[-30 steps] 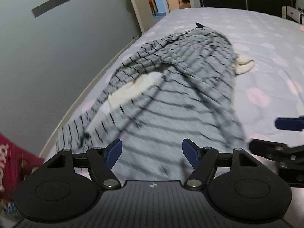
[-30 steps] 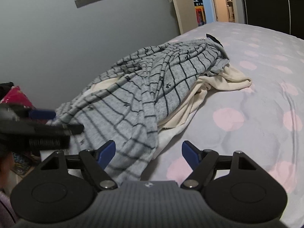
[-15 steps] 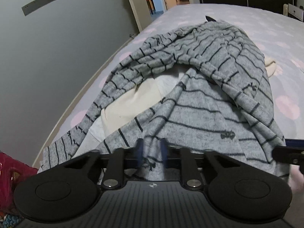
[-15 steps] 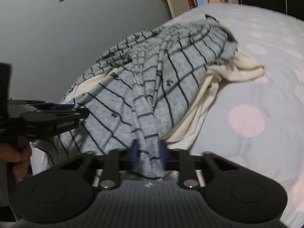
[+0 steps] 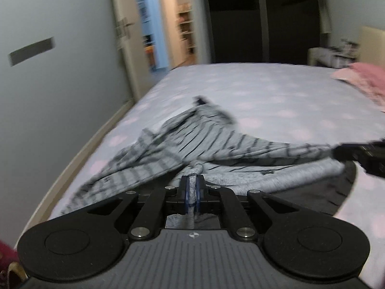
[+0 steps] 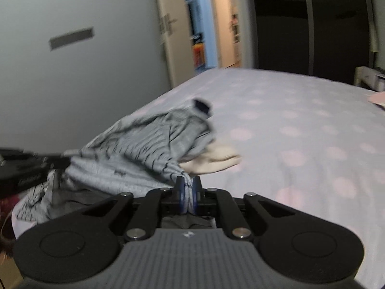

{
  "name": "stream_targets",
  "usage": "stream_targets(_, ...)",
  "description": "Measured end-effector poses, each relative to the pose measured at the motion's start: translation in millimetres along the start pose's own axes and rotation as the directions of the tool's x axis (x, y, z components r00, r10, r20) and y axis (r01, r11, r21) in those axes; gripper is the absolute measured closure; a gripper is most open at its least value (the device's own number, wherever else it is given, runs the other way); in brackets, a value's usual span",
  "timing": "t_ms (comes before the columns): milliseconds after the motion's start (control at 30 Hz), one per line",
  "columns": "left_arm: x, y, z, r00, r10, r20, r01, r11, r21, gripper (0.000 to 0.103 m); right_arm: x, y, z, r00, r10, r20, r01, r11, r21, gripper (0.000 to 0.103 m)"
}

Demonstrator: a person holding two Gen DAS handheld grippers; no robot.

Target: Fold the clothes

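A grey shirt with thin dark stripes hangs stretched between both grippers above the bed, its far end still resting on the sheet. My left gripper is shut on a bunched edge of it. My right gripper pinches another edge of the shirt with its jaws still closing. In the left wrist view the right gripper shows at the right edge; in the right wrist view the left gripper shows at the left. A cream garment lies under the shirt.
The polka-dot sheet spreads far and right. Pink clothes lie at the far right. A grey wall runs along the bed's left side, with an open doorway behind. A red bag sits low at the left.
Both grippers went from open to shut on the shirt's near edge, then rose and pulled it up and apart. The shirt now hangs taut between them, and the views tilted up.
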State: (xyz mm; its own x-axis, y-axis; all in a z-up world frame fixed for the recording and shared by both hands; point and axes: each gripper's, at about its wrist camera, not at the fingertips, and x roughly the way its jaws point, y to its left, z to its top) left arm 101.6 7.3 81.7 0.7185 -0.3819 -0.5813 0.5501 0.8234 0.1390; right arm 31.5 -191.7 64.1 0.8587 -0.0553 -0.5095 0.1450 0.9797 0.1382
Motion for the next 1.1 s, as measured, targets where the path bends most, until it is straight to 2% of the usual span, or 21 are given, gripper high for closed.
stream_targets(100,-24.6,-30.2,-10.2,0.996,-0.088,0.017,0.087,0.995,0.057,0.099,-39.3,-22.5,-10.6,0.999,-0.044,0.024,0.043,0.999,0.031,0.096)
stream_targets(200,-43.6,-55.8,-25.4,0.984,-0.175,0.016,0.173,0.98,0.102,0.099,-74.4,-39.9,-30.4,0.994,-0.099,0.034,0.098,0.995,0.03,0.097)
stream_targets(300,-56.7,-78.4,-40.3,0.965,-0.261,0.007,0.258,0.957,0.129,0.099,-107.4,-59.2,-52.1,0.988,-0.153,0.02,0.152,0.988,0.033,0.099)
stream_targets(433,-70.4,-113.5,-58.3,0.929,-0.369,-0.032,0.369,0.915,0.164,0.099,-146.8,-75.3,-80.2,0.978,-0.206,-0.036,0.207,0.978,0.021,0.102)
stream_targets(533,-72.3,-136.1,-76.5,0.914,-0.393,-0.098,0.405,0.895,0.185,0.099,-170.0,-78.8,-103.6,0.943,-0.331,-0.04,0.329,0.943,-0.042,0.103)
stream_targets(600,-69.3,-146.5,-86.7,0.907,-0.395,-0.148,0.418,0.887,0.197,0.099,-184.0,-86.4,-121.9,0.925,-0.376,-0.056,0.372,0.926,-0.065,0.103)
stream_targets(700,-64.0,-160.8,-97.6,0.908,-0.36,-0.214,0.406,0.884,0.232,0.099,-189.3,-96.0,-145.3,0.937,-0.314,-0.155,0.311,0.95,-0.043,0.103)
stream_targets(767,-54.5,-161.7,-99.8,0.906,-0.334,-0.26,0.394,0.89,0.23,0.099,-186.9,-95.7,-158.8,0.941,-0.282,-0.188,0.28,0.959,-0.039,0.103)
stream_targets(800,-49.9,-161.9,-99.7,0.905,-0.324,-0.275,0.388,0.893,0.227,0.098,-185.8,-92.5,-163.7,0.943,-0.263,-0.202,0.261,0.965,-0.037,0.098)
stream_targets(867,-45.9,-161.6,-98.7,0.907,-0.307,-0.287,0.375,0.899,0.224,0.096,-180.2,-85.6,-168.8,0.954,-0.208,-0.216,0.207,0.978,-0.03,0.096)
stream_targets(900,-49.4,-162.1,-98.7,0.909,-0.304,-0.285,0.372,0.9,0.226,0.092,-180.3,-82.4,-170.8,0.959,-0.18,-0.22,0.178,0.984,-0.032,0.087)
stream_targets(933,-52.9,-162.7,-98.6,0.911,-0.301,-0.283,0.369,0.901,0.228,0.089,-177.9,-76.8,-171.3,0.963,-0.158,-0.22,0.152,0.987,-0.043,0.072)
stream_targets(967,-56.1,-162.4,-97.8,0.911,-0.302,-0.279,0.369,0.901,0.228,0.081,-173.8,-69.7,-170.7,0.966,-0.14,-0.216,0.13,0.99,-0.062,0.068)
stream_targets(1067,-59.4,-159.6,-91.2,0.915,-0.3,-0.27,0.365,0.9,0.238,0.071,-168.5,-52.5,-173.3,0.971,-0.131,-0.2,0.1,0.982,-0.16,0.064)
stream_targets(1100,-58.6,-158.9,-88.6,0.919,-0.291,-0.268,0.357,0.9,0.248,0.064,-166.0,-49.5,-173.2,0.97,-0.135,-0.202,0.097,0.977,-0.188,0.061)
